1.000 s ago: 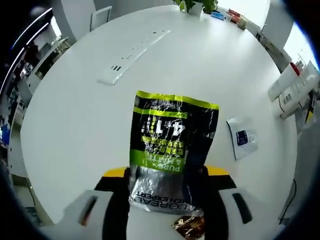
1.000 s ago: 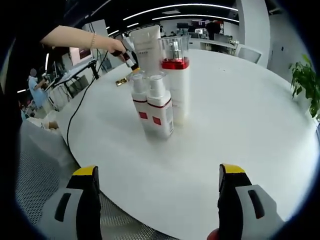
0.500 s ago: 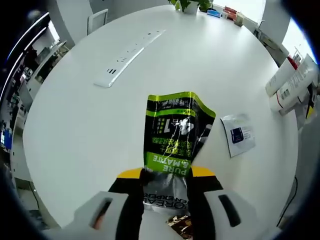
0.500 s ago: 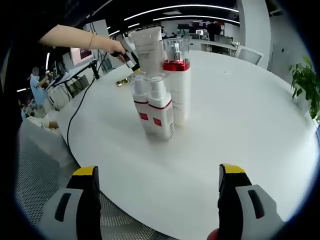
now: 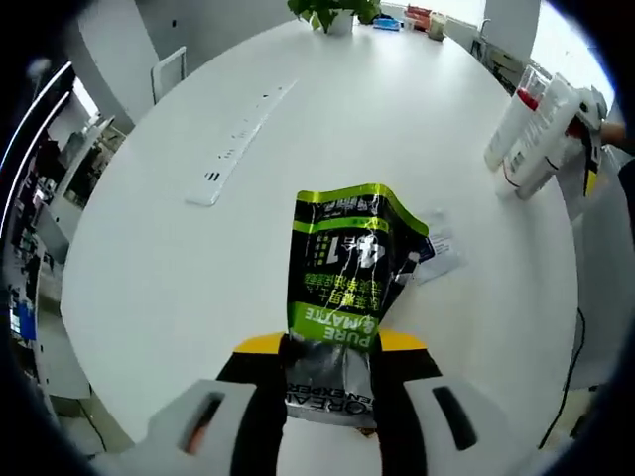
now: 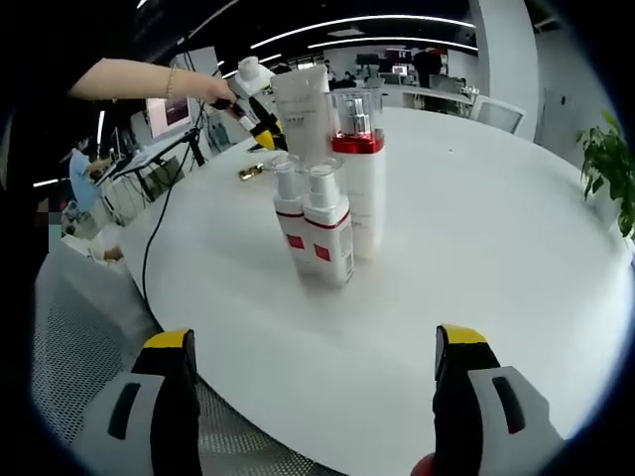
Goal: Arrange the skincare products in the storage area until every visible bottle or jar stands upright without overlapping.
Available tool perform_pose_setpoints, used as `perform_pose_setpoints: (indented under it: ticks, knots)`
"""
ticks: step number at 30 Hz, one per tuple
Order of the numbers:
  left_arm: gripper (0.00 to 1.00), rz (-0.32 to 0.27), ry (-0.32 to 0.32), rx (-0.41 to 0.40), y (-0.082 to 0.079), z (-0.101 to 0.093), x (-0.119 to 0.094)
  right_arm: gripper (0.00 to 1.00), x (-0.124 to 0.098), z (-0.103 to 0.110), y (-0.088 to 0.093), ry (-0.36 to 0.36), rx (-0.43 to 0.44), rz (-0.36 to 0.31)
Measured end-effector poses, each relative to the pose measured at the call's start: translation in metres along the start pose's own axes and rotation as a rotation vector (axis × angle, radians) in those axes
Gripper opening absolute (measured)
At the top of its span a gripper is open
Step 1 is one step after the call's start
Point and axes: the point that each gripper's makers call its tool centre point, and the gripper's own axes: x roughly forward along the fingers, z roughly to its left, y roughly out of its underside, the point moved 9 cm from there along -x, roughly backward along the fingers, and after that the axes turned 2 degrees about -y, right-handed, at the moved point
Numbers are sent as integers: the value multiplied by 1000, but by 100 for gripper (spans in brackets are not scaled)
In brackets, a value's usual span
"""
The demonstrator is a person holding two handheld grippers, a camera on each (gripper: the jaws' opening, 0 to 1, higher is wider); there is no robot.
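Left claw [image 5: 331, 347] is clenched on a black-and-green pouch [image 5: 345, 268], gripping its lower end at the bottom centre of the left gripper view. The pouch is held up off the white table [image 5: 198, 248], with its green top edge toward the middle of the frame and its print reading upside down. Just right of it, partly tucked behind its edge, a small white sachet [image 5: 437, 250] lies flat on the table. Far upper right, the bottles [image 5: 531, 129] cluster together near the table edge, leaning in this tilted view. A long white power strip [image 5: 238, 149] runs diagonally across the upper left, and a potted plant [image 5: 332, 12] sits at the top.

Over in the right gripper view, the right claw [image 6: 310, 397] is wide apart with nothing between its jaws, low in the frame at the near table rim. The bottles [image 6: 332, 188] stand upright in a tight group at centre: two small white ones with red bands [image 6: 327, 233] in front, a taller red-collared one [image 6: 362, 169] behind on the right, and a white tube [image 6: 303, 109] behind on the left. They look to be touching one another. At upper left, a person's hand [image 6: 213, 89] holds the other claw beyond the bottles. A plant [image 6: 607, 169] shows at the right edge.
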Motion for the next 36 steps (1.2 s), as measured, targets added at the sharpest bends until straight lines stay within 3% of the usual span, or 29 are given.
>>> perform_pose_setpoints:
  ticks: [2,6,8,13,18,30,36]
  knots:
    - [34,-5,1,26,-3,0,1,99,0,1,-1,-4,-6,-1]
    - [33,-19,5,79,-12,-35,-26,98,-1,3,-3,-17,8,-17]
    - [33,-17,1,106,-15,-31,-20,98,-3,2,-5,-28,35,-43]
    - [33,-46,-2,147,-17,-57,-49,95,-9,-2,-10,-24,92,-95]
    - [33,-64,-12,193,-17,-67,-65,93,-16,1,-19,-27,70,-127]
    - [33,-101,-21,339,-26,-106,-106,85,-26,32,-54,-103,-22,-205]
    - [33,-109,-28,409,-26,-125,-121,81,-21,46,-76,-181,16,-293]
